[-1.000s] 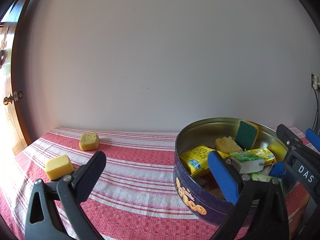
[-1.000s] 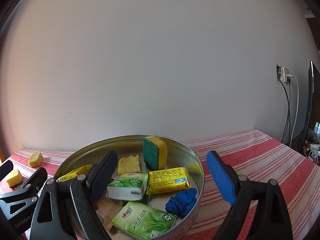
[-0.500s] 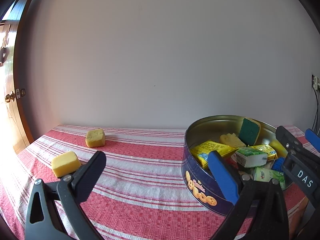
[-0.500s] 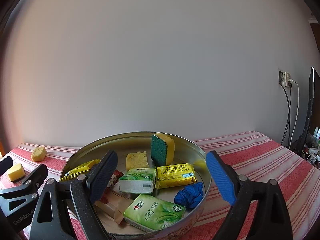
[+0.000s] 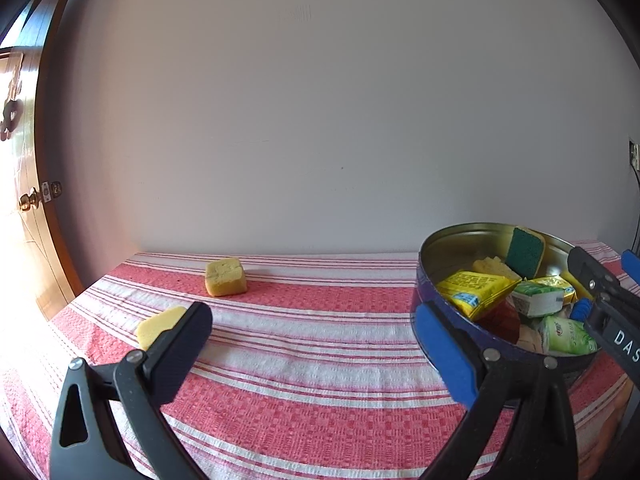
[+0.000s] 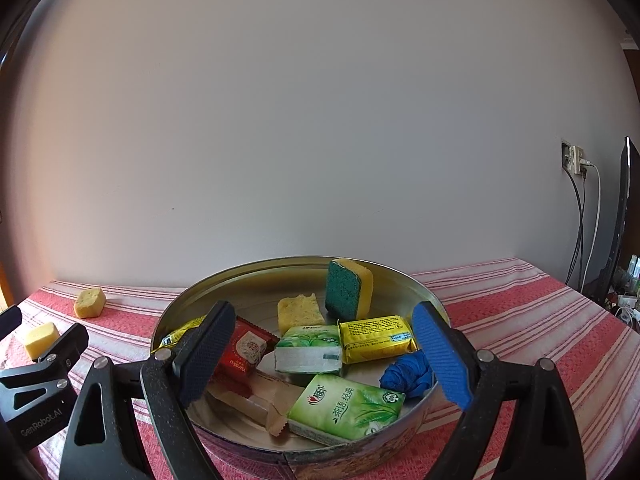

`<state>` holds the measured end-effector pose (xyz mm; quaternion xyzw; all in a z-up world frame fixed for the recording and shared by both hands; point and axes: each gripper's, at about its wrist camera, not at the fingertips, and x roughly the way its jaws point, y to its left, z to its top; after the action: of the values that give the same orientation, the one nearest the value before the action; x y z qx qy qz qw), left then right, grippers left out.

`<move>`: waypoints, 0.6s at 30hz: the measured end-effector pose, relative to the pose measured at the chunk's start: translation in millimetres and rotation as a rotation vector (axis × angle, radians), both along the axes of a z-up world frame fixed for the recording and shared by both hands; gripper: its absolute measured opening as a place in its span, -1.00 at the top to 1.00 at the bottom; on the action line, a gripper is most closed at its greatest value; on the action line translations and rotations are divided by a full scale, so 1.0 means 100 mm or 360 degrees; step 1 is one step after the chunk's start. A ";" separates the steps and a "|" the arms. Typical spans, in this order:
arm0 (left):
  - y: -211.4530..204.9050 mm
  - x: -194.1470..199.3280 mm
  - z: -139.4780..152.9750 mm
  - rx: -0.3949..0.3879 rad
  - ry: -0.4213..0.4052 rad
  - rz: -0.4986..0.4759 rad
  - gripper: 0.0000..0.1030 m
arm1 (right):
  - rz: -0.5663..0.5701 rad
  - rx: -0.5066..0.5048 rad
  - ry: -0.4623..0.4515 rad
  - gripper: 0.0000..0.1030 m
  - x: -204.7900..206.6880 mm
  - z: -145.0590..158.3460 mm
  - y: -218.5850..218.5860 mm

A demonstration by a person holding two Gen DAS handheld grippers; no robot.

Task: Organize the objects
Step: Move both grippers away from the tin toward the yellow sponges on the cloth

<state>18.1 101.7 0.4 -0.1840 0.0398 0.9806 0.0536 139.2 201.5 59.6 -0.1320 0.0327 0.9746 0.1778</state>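
Inside the round tin [image 6: 432, 304], the green-faced sponge [image 6: 349, 289] stands on edge, both grippers' jaws apart, empty.

Plain white wall [image 6: 320, 120], wooden door [image 5: 24, 200] left

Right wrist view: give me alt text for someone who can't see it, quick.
The open right gripper hovers empty over a round metal tin holding tissue packs, snack packets, a green-and-yellow scrub sponge and a blue cloth. Two yellow sponge blocks lie outside it on the red striped tablecloth, near the left gripper.
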 end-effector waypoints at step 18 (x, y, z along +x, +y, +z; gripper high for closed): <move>-1.32 -0.45 -0.07 0.0015 -0.0168 0.0216 -0.99 | 0.0271 -0.0056 -0.0052 -0.78 -0.37 -0.02 -1.05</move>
<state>-27.0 -30.6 -7.0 -0.2375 0.0197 0.9711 -0.0100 101.8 96.9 57.4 -0.1532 0.0355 0.9832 0.0925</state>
